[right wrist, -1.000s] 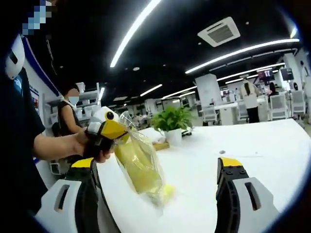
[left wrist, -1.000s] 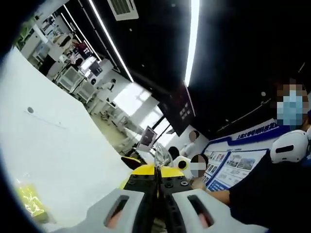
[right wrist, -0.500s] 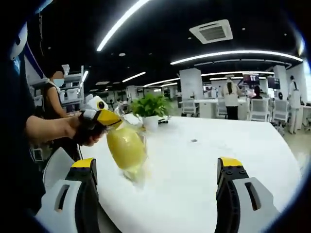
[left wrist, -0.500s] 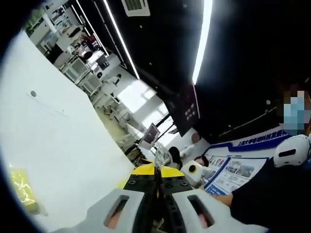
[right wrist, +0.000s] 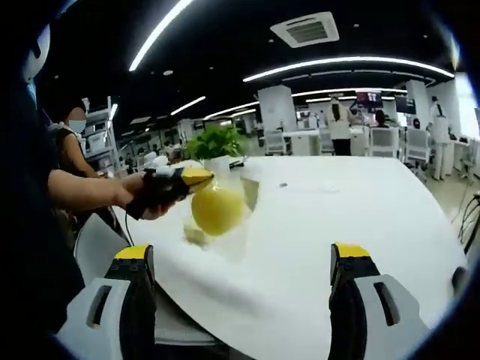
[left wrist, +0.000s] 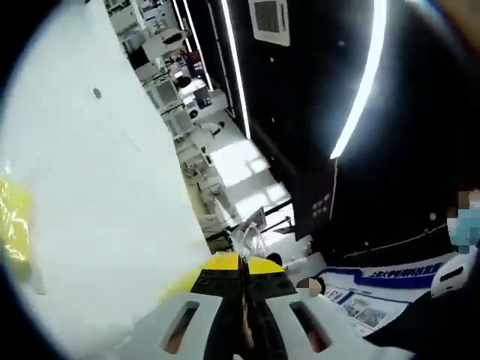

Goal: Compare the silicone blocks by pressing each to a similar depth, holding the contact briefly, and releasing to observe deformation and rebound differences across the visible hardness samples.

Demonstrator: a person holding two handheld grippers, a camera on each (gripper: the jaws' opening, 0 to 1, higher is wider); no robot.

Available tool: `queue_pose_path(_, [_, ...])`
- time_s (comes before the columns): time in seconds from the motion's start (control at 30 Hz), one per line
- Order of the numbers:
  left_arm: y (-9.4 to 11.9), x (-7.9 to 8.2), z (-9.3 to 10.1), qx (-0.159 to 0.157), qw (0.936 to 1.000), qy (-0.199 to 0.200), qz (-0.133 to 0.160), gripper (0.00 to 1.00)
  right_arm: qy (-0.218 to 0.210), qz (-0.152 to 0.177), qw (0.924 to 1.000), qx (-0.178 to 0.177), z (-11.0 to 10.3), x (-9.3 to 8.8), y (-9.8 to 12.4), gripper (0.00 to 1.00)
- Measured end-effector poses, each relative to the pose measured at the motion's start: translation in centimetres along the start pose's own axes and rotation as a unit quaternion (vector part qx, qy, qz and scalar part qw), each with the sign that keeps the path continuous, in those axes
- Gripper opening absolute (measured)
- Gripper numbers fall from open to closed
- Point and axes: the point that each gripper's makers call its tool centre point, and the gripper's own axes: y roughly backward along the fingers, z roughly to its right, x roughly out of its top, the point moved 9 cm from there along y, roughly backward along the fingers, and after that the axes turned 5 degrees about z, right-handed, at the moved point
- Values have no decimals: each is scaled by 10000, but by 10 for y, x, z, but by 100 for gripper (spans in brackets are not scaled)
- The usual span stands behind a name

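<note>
Holding the bag of yellow blocks (right wrist: 217,210) pinched at centre frame, the left hand-held gripper (right wrist: 196,177) should lower it onto the counter (right wrist: 337,210); the right hand-held gripper (right wrist: 244,300) waits wide.

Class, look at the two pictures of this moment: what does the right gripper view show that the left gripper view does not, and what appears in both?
The right gripper view shows the left tool from outside, shut on a clear bag of yellow material that hangs over the white table, with a potted plant behind and its own right tool open. The left gripper view shows its shut jaws close up and a blue wall poster. Both share the white table, the yellow material and the ceiling light strips.
</note>
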Motion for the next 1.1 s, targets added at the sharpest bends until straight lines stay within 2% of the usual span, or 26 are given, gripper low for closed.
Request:
queue_pose_path(0.07, [-4,-3,-9,133,9999,-40,-67,0,8,103,9999,-54,1,1,3,90])
queue_pose_path(0.13, [-8,-7,-18,283,9995,-109,-41,0,-2,70,9999,-85,2,1,5,89])
queue_pose_path(0.17, [-10,-8,-26,460,9989,-16,19,0,-23,21,10000,-82,1,1,6,89])
queue_pose_path(0.2, [-11,-8,-30,502,9987,46,12,0,-34,-9,10000,-87,1,0,7,89])
queue_pose_path(0.3, [-11,-5,-45,800,9967,-97,19,0,-26,-61,9999,-99,1,-1,10,88])
queue_pose_path(0.37, [-10,3,-52,881,9958,87,244,0,-45,-14,9999,-133,2,-1,12,88])
queue_pose_path(0.4, [-10,5,-54,913,9954,67,287,0,-82,22,9999,-143,2,0,12,88])
queue_pose_path(0.43, [-11,10,-58,1048,9937,-125,367,0,-96,36,9998,-140,2,0,12,87])
queue_pose_path(0.53, [-13,19,-68,1331,9883,-719,199,0,-103,46,9998,-150,2,2,11,87])
queue_pose_path(0.63, [-15,25,-74,1566,9827,-993,-10,0,-86,38,9999,-114,1,3,9,84])
queue_pose_path(0.8, [-17,28,-89,2029,9656,-1572,-421,0,-185,207,9996,-103,0,6,6,84])
queue_pose_path(0.83, [-18,27,-92,2113,9625,-1633,-481,0,-163,224,9996,-100,0,7,6,84])
queue_pose_path(1.0, [-24,26,-98,2231,9608,-1587,-441,0,-160,114,9998,-94,-2,6,6,82])
queue_pose_path(1.1, [-27,26,-103,2381,9550,-1687,-533,0,-155,66,9998,-104,-3,5,7,82])
